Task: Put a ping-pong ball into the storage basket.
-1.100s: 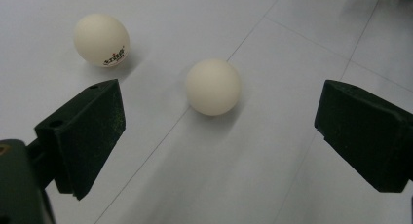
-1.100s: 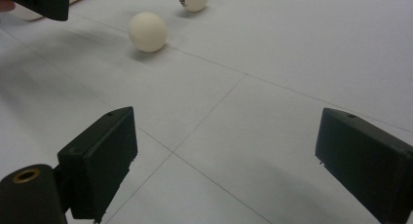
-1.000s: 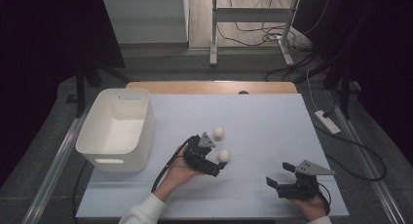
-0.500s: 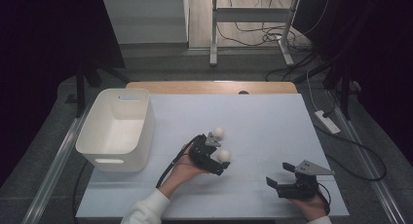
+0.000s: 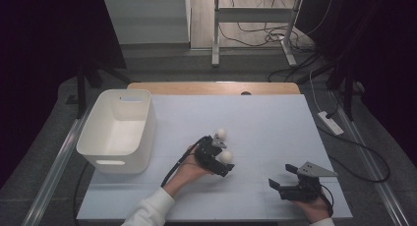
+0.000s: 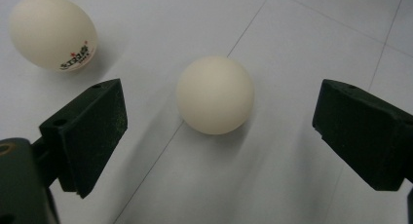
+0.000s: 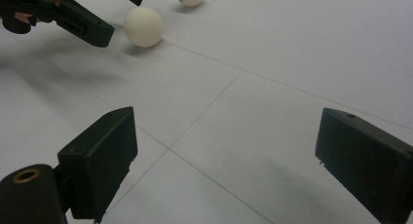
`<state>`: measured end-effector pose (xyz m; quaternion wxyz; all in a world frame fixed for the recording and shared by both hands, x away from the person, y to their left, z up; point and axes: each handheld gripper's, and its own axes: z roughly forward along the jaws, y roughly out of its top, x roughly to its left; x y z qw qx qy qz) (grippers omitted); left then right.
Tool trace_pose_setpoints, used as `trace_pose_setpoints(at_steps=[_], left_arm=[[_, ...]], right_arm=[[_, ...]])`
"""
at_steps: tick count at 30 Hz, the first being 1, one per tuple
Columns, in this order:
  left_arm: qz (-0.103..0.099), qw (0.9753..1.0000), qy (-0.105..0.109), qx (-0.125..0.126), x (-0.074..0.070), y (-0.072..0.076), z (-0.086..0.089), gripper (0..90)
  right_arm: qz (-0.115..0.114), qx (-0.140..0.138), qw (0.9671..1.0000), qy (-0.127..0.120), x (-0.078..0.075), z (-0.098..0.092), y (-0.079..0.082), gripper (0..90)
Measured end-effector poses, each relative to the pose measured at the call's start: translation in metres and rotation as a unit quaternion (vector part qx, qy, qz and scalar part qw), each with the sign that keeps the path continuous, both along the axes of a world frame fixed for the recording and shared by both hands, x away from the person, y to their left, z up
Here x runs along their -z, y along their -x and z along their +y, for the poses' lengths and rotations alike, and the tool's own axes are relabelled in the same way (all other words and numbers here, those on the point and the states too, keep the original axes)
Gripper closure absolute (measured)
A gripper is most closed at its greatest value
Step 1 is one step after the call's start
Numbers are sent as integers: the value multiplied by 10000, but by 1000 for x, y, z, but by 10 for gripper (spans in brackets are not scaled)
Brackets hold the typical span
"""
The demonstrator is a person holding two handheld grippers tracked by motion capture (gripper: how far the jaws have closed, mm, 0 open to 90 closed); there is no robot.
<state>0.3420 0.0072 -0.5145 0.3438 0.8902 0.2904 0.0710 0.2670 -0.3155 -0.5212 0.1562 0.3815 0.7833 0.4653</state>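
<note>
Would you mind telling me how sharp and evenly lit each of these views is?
High view: the table is evenly lit, its surroundings dark. Left gripper view: the plain ball is fairly sharp with a soft shadow, the jaws slightly blurred. Right gripper view: jaws soft, dim corners.

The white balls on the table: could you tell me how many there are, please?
2. One plain ball lies between the open jaws of the left gripper; one printed ball lies just beyond it, outside the jaws. The bin's floor is partly hidden.
</note>
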Motion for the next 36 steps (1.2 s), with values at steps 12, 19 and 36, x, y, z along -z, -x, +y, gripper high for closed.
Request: trace_pose_setpoints(at_steps=[12,19,36], left_arm=[[11,9999,-133,-16,7,-7,-6,145],[43,9999,-105,16,10,-7,-7,343],[-19,10000,55,60,4,-5,-1,511]], right_arm=[[-15,9,10000,11,0,-1,0,84],[-27,0,10000,9,0,-1,0,88],[-80,-14,10000,18,-1,-1,1,96]])
